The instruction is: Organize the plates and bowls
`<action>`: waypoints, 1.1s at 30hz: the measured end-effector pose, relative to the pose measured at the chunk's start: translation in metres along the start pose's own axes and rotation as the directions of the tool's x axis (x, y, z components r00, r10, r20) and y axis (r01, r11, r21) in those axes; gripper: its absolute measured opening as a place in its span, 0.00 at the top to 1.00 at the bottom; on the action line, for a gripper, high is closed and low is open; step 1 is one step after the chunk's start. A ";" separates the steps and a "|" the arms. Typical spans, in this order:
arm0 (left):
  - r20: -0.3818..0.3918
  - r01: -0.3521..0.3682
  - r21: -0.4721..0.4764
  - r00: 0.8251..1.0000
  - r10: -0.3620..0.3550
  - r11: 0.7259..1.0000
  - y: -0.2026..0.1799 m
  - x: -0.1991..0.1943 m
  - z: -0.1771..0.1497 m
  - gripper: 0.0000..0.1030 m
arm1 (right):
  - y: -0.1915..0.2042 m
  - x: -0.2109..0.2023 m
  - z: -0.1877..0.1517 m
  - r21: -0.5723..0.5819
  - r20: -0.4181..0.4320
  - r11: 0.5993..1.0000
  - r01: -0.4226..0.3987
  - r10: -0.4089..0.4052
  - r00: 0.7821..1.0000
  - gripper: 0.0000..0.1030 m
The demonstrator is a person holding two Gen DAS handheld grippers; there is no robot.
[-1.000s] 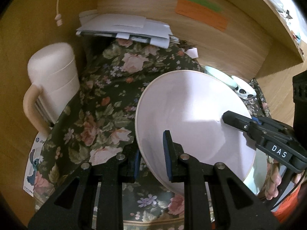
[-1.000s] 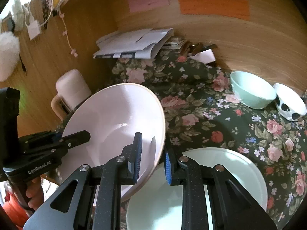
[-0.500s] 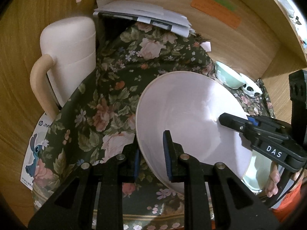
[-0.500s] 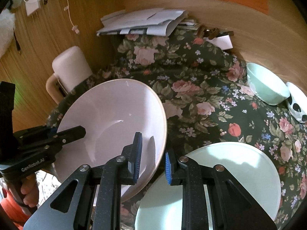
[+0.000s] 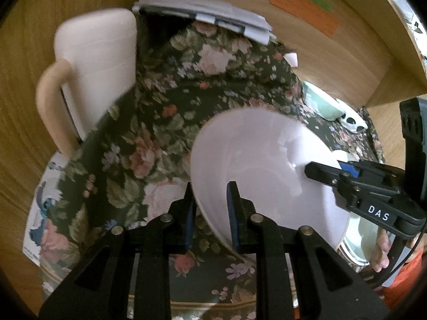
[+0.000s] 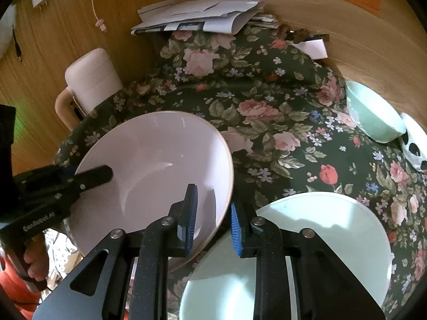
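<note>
Large pale pink ceramic plate with a thin tan rim [image 5: 267,170] [image 6: 157,170], held tilted above the dark floral tablecloth [image 5: 165,122] [image 6: 280,133]. Left gripper [image 5: 209,213] [image 6: 106,172]: blue-padded jaws narrowed onto the plate's near rim, one finger inside, one beneath. Right gripper [image 6: 213,213] [image 5: 309,169]: jaws likewise closed over the opposite rim. Pale green round plate [image 6: 320,234] lies flat on the cloth just beside and partly under the pink plate. Farther back, near the wooden wall, a mint green bowl [image 6: 373,114] [image 5: 320,101] touches a white bowl with black spots [image 6: 413,144] [image 5: 352,122]. A cream lidded jug with a tan handle [image 5: 90,66] [image 6: 90,80] stands at the cloth's left edge; stacked white papers [image 5: 208,13] [image 6: 197,16] sit behind.
</note>
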State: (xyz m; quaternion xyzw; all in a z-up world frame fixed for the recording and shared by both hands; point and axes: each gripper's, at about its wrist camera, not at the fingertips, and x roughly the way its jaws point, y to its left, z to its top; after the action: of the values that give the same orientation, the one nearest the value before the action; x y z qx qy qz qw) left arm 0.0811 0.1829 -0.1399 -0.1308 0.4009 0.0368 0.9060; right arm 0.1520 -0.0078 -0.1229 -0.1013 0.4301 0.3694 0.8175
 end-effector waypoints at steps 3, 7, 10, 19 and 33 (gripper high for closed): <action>0.036 -0.035 0.017 0.999 0.034 0.999 -0.003 -0.009 0.003 0.75 | -0.006 -0.007 0.001 0.020 0.022 1.000 -0.015 0.014 1.000 0.78; 0.090 -0.059 0.022 0.994 0.057 0.998 -0.006 -0.023 0.011 0.56 | -0.010 -0.026 0.003 0.018 0.075 1.000 -0.007 0.006 0.997 0.76; 0.131 -0.072 0.033 0.989 0.067 0.997 -0.012 -0.035 0.018 0.48 | -0.015 -0.044 0.004 0.013 0.127 1.000 0.015 -0.016 0.992 0.70; 0.257 -0.062 0.145 0.966 0.023 0.987 -0.064 -0.063 0.036 0.25 | -0.053 -0.093 0.009 0.058 0.259 0.996 0.069 -0.082 0.962 0.67; 0.283 -0.031 0.246 0.958 -0.042 0.969 -0.151 -0.037 0.075 0.03 | -0.143 -0.105 0.017 0.175 0.282 0.968 0.177 -0.221 0.934 0.49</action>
State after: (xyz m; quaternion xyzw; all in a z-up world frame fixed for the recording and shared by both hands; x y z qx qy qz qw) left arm 0.1362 0.0592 -0.0332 -0.0110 0.2669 0.0024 0.9637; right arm 0.2240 -0.1546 -0.0528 -0.0268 0.3149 0.2628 0.9116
